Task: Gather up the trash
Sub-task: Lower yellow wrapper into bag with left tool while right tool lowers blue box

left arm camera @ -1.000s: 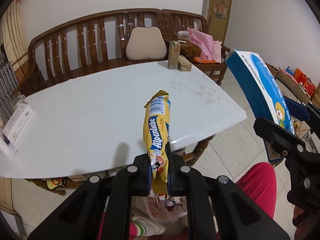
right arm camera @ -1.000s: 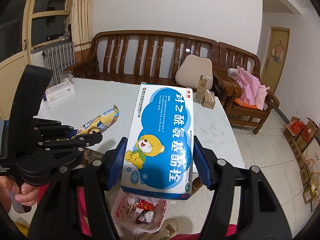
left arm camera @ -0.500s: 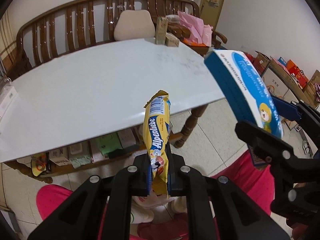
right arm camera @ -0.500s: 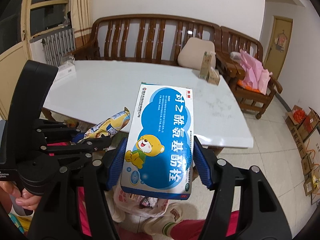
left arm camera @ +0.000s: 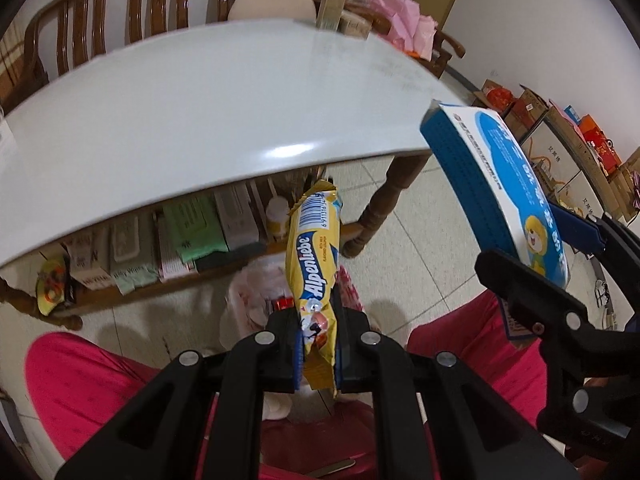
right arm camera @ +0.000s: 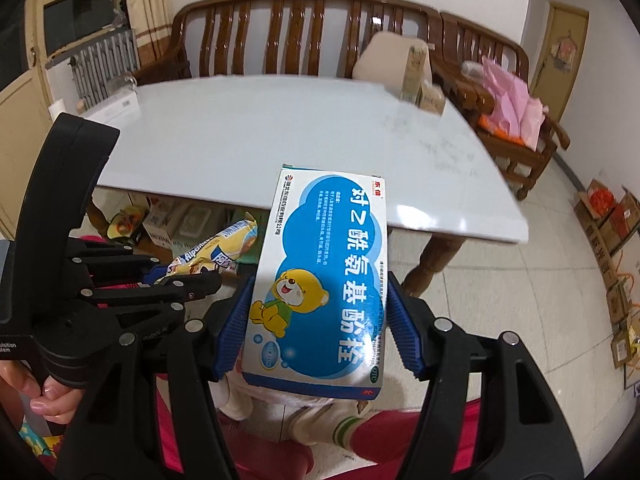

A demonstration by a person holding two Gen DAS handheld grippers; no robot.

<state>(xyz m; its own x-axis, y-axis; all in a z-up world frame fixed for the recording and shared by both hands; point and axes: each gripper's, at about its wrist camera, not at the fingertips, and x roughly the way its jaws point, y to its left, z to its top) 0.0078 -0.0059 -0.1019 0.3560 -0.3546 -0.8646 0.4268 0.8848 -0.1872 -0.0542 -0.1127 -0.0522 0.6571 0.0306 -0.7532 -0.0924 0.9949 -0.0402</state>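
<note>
My left gripper (left arm camera: 317, 334) is shut on a yellow Alpenliebe candy wrapper (left arm camera: 316, 256), held upright in front of the table edge. The wrapper also shows in the right wrist view (right arm camera: 216, 250), left of the box. My right gripper (right arm camera: 320, 320) is shut on a blue and white medicine box (right arm camera: 324, 276) with a cartoon bear; it also shows in the left wrist view (left arm camera: 496, 192) at right. A thin plastic trash bag (left arm camera: 256, 300) with wrappers lies on the floor below the left gripper, partly hidden by it.
The white table (left arm camera: 200, 112) is in front, with a shelf of packets (left arm camera: 160, 248) under it. Small cartons (right arm camera: 418, 76) stand at its far right corner. A wooden bench (right arm camera: 304, 36) is behind. Cardboard boxes (right arm camera: 612, 232) line the right wall. My red-trousered legs (left arm camera: 80, 392) are below.
Both grippers have tilted downward and drawn back from the table with their loads. The floor, the shelf under the table and the trash bag have come into view.
</note>
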